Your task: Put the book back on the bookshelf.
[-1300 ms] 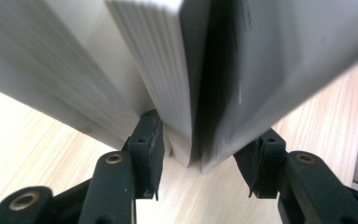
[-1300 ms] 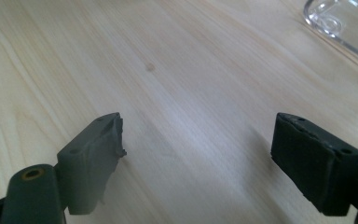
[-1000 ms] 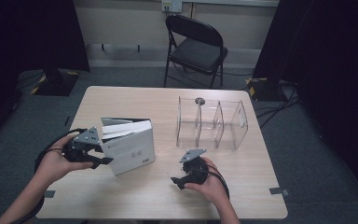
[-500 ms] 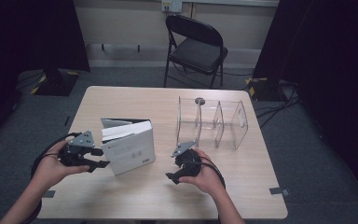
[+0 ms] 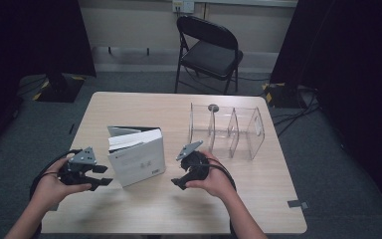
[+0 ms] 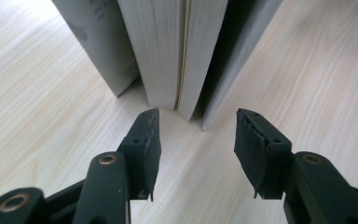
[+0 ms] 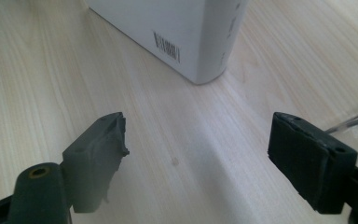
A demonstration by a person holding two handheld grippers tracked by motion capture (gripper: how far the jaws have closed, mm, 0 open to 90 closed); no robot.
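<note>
A thick white book [image 5: 138, 162] stands upright on the wooden table [image 5: 258, 199], with a grey cover [image 5: 124, 131] leaning behind it. My left gripper [image 5: 104, 176] sits left of the book, open and empty. In the left gripper view its jaws [image 6: 196, 116] face the book's page edges [image 6: 168, 51] from just short of them. My right gripper [image 5: 178, 177] hovers right of the book, open wide and holding nothing. In the right gripper view [image 7: 198, 126] the book's white spine corner with a barcode [image 7: 186, 37] lies ahead, apart from the jaws.
A clear acrylic divider rack [image 5: 226, 132] stands on the table to the right of the book, just behind the right hand; its edge [image 7: 354, 122] shows beside the right jaw. A black folding chair [image 5: 209, 50] stands beyond the table.
The left gripper has dropped and drawn back from the book toward the near edge. The right gripper has risen and moved left, closer to the book.
</note>
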